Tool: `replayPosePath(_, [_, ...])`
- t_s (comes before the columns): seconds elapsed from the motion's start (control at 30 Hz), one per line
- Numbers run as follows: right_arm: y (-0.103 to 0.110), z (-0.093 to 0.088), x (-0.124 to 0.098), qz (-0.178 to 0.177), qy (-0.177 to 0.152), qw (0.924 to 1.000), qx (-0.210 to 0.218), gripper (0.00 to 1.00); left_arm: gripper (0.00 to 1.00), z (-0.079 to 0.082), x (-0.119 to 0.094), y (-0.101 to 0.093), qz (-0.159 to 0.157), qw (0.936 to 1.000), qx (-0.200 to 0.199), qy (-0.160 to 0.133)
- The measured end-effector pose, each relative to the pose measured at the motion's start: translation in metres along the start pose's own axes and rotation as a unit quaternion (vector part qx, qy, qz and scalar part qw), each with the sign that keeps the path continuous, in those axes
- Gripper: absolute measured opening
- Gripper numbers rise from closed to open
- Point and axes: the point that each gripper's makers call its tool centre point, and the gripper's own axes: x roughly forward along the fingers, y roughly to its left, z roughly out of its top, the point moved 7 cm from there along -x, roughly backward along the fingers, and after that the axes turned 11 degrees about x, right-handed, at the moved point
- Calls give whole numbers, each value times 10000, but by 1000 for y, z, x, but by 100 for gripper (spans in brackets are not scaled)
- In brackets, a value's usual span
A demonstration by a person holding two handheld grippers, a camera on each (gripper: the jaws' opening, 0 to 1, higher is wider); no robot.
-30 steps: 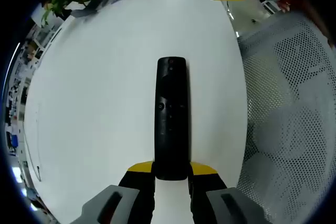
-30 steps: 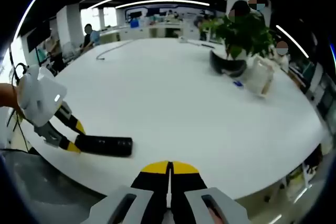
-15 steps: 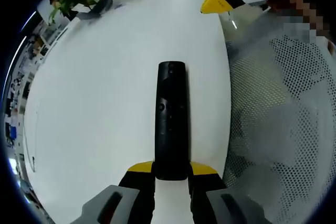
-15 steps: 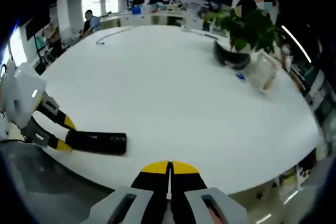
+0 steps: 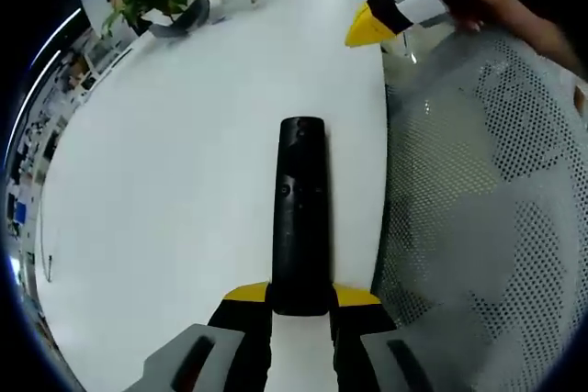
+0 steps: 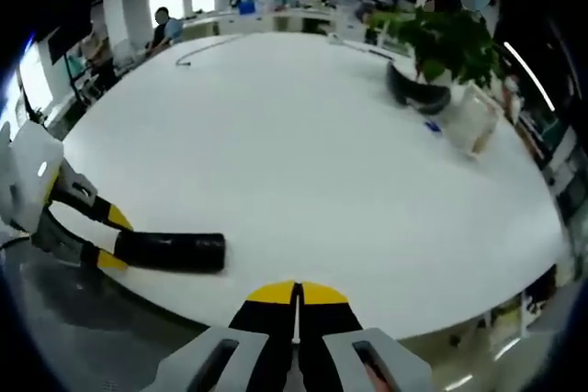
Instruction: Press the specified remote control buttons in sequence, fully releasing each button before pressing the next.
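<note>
Gripping the near end of the black remote control (image 5: 300,213), the left hand-held gripper (image 5: 300,305) is clamped on it with yellow-tipped jaws on either side. The remote is laid flat on the white worktop (image 5: 184,153), close to its edge, buttons facing up. A mesh chair back (image 5: 478,227) is seen just beside that edge. The right hand-held gripper (image 6: 296,296) is clenched, jaws pressed together on nothing, held over the worktop edge well apart from the remote. A potted plant (image 6: 446,48) in a dark pot is seen at the far side, a clear container (image 6: 470,121) beside it; its contents cannot be made out. A cable (image 6: 207,48) is laid on the far part.
</note>
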Motion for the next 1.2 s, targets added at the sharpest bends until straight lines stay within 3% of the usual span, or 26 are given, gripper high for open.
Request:
replayPosePath(0.13, [-1, -2, 0, 24, 25, 10000, 51, 0, 23, 0, 0, -7, 61, 10000, -61, -41])
replayPosePath(0.33, [0, -1, 0, 113, 41, 9998, 126, 0, 23, -5, -1, -12, 97, 9992, -157, -364])
replayPosePath(0.53, [0, 3, 0, 378, 15, 9985, 387, 0, 23, -7, -1, -14, 140, 9984, -219, -512])
replayPosePath(0.67, [5, 5, 1, 718, 179, 9954, 614, 0, 23, -10, -1, -16, 174, 9975, -231, -638])
replayPosePath(0.77, [9, 10, 2, 1007, 345, 9902, 900, 0, 23, -11, -1, -17, 197, 9970, -220, -714])
replayPosePath(0.9, [8, 19, 5, 1074, 280, 9873, 1133, 0, 23, -13, 0, -16, 187, 9957, -243, -876])
replayPosePath(1.0, [19, 31, 11, 1571, 339, 9732, 1643, 0, 23, -16, 0, -19, 280, 9935, -219, -1085])
replayPosePath(1.1, [32, 30, 22, 1821, 620, 9648, 1791, 0, 23, -18, 0, -20, 355, 9915, -212, -1233])
replayPosePath(1.2, [41, 21, 33, 1829, 758, 9648, 1730, 0, 23, -22, 1, -21, 391, 9889, -162, -1426])
